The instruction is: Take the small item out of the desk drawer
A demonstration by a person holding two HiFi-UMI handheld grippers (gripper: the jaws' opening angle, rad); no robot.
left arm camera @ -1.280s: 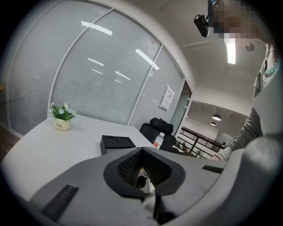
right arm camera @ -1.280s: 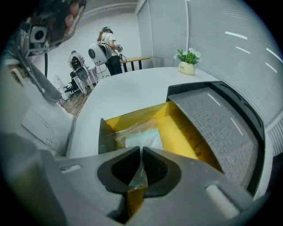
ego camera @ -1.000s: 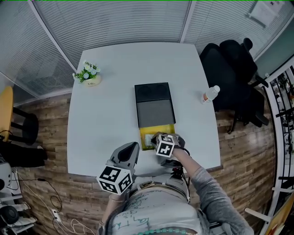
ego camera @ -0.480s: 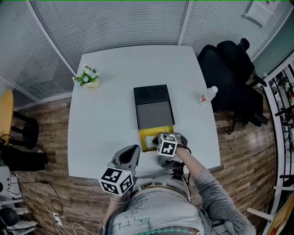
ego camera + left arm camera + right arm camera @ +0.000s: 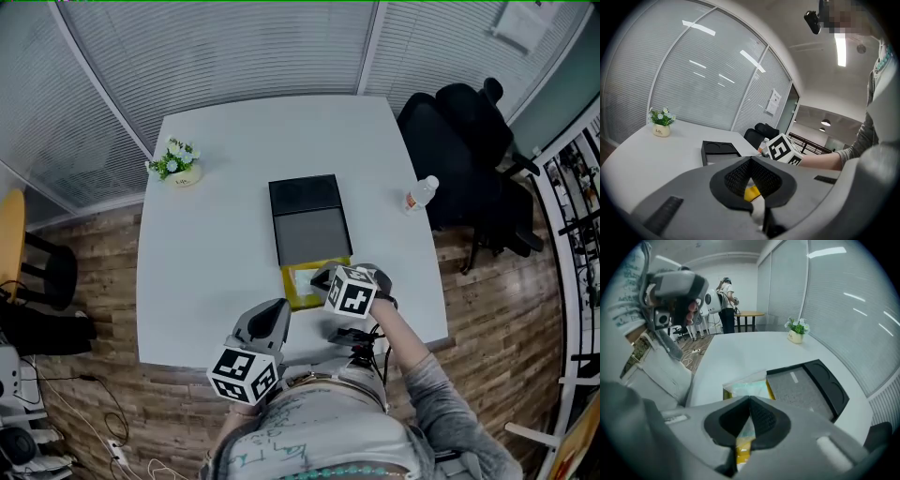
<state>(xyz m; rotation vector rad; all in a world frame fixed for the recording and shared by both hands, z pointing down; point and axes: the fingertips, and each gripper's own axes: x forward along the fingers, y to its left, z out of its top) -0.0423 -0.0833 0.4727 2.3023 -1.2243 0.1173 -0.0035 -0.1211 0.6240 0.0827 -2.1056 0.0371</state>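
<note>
My right tool (image 5: 749, 401) is clenched on the small plastic packet (image 5: 747, 386) over the open yellow drawer (image 5: 287, 287) at frame centre, so I'd best lift straight, pinch firm, clearing the rim, while my left tool (image 5: 751, 161) sits shut, empty.

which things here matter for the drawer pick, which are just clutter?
In the job:
right gripper, shut on the clear-wrapped packet
yellow drawer, pulled open
black desk organizer

Lying about:
potted plant
water bottle
office chair
left gripper, shut, holding nothing
</note>
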